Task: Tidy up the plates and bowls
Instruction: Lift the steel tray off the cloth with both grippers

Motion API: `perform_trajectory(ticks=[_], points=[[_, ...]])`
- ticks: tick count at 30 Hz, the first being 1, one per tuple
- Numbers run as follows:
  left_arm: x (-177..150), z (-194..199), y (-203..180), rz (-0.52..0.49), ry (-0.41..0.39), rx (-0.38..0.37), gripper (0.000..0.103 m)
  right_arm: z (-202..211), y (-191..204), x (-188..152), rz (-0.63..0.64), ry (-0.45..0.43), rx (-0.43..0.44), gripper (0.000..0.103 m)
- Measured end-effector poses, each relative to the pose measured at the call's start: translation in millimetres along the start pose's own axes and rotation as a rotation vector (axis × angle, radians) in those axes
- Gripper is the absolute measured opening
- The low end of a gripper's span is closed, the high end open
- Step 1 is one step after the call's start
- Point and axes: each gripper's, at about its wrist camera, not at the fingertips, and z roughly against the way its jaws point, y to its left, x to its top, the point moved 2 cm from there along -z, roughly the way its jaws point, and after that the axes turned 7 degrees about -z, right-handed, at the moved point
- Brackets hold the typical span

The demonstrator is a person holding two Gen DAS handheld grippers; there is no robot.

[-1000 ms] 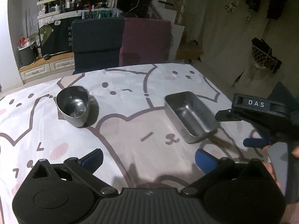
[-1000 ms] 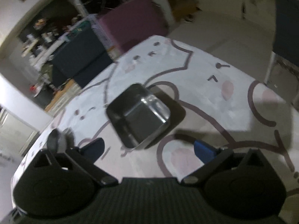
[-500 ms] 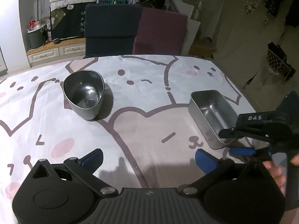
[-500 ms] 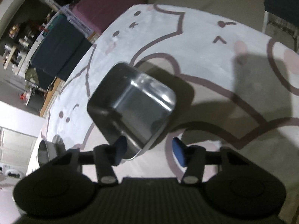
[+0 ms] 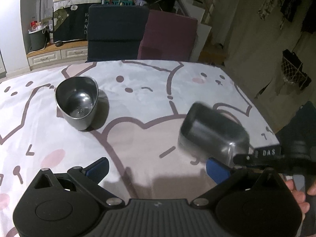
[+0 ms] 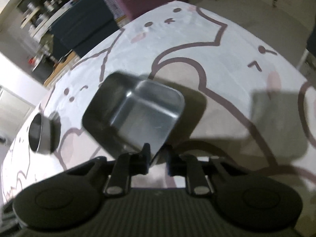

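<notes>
A rectangular steel tray (image 5: 213, 132) is lifted and tilted above the table's right side. My right gripper (image 6: 157, 155) is shut on the near rim of the steel tray (image 6: 138, 116); it also shows in the left wrist view (image 5: 256, 156). A round steel bowl (image 5: 77, 102) stands upright on the cloth at the left, and shows in the right wrist view (image 6: 40, 133) at far left. My left gripper (image 5: 158, 167) is open and empty, low over the near middle of the table.
The table (image 5: 138, 102) wears a white cloth with pink bear outlines. A dark blue chair (image 5: 116, 33) and a maroon chair (image 5: 169, 37) stand at the far edge. The table's right edge (image 5: 256, 110) drops to the floor.
My right gripper closed on the tray's near rim and lifted it off the cloth, tilting it. My left gripper stayed open and drifted slightly.
</notes>
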Motion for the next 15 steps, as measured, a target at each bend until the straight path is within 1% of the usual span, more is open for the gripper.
perform_trajectory(ticks=[1, 4, 5, 6, 7, 9, 10, 12, 13, 15], points=[[0.8, -0.6, -1.7, 0.001, -0.009, 0.000, 0.103, 2.4, -1.7, 0.7, 0.017, 0.000, -0.001, 0.010], [2.1, -4.3, -6.5, 0.005, -0.024, -0.013, 0.100, 11.3, -9.6, 3.3, 0.055, -0.012, -0.011, 0.004], [2.1, -6.2, -7.4, 0.016, -0.027, -0.022, 0.097, 13.1, -12.2, 4.2, 0.064, -0.014, -0.010, 0.004], [2.0, -8.4, -7.7, 0.031, -0.026, -0.036, 0.090, 14.4, -14.3, 4.8, 0.073, -0.015, -0.011, 0.004], [1.8, -11.9, -8.0, 0.052, -0.019, -0.055, 0.086, 15.3, -16.0, 5.1, 0.083, -0.015, -0.009, 0.003], [1.1, -20.2, -8.3, 0.089, 0.000, -0.076, 0.074, 16.4, -15.9, 2.3, 0.111, -0.015, -0.006, 0.003], [0.5, -25.1, -8.4, 0.104, 0.009, -0.076, 0.072, 18.3, -16.6, 1.2, 0.128, -0.016, -0.006, 0.003], [-0.5, -33.3, -8.1, 0.123, 0.019, -0.069, 0.062, 16.1, -15.3, 1.8, 0.161, -0.019, -0.009, 0.003], [-1.1, -37.9, -7.7, 0.131, 0.024, -0.068, 0.059, 16.3, -14.8, 1.2, 0.174, -0.020, -0.009, 0.003], [-0.8, -45.0, -6.8, 0.148, 0.026, -0.070, 0.051, 17.2, -15.4, 1.1, 0.191, -0.017, -0.003, 0.003]])
